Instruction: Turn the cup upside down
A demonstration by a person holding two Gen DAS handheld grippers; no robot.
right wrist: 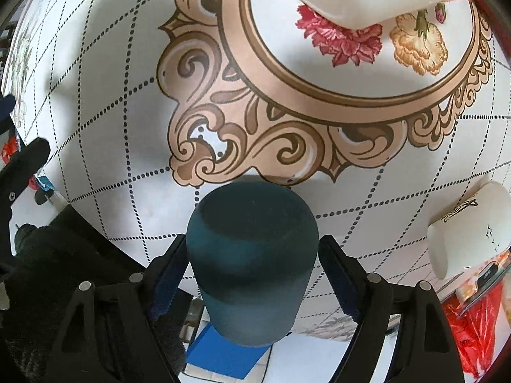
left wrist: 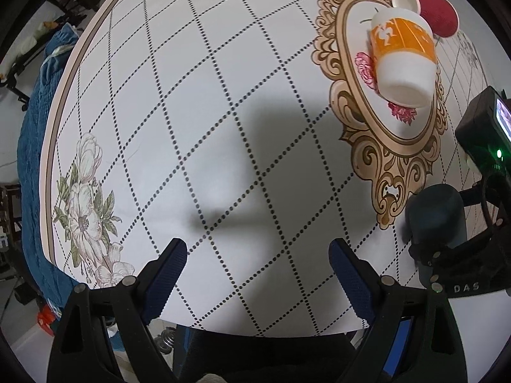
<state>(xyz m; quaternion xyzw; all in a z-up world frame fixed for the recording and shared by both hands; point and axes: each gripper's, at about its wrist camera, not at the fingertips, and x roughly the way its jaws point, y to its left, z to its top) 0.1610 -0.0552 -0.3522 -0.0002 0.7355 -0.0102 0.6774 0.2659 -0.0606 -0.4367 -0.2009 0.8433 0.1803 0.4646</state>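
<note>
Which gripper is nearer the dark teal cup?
Right. The right gripper has the dark teal cup between its jaws; the left gripper is open over bare table, well aside.

Round surface [left wrist: 223, 102] wears a white cloth with dotted diamond lines, flower prints and a gold scroll frame. Blue quilted fabric [left wrist: 35, 146] hangs past its left edge, pale floor [left wrist: 19, 328] below.
</note>
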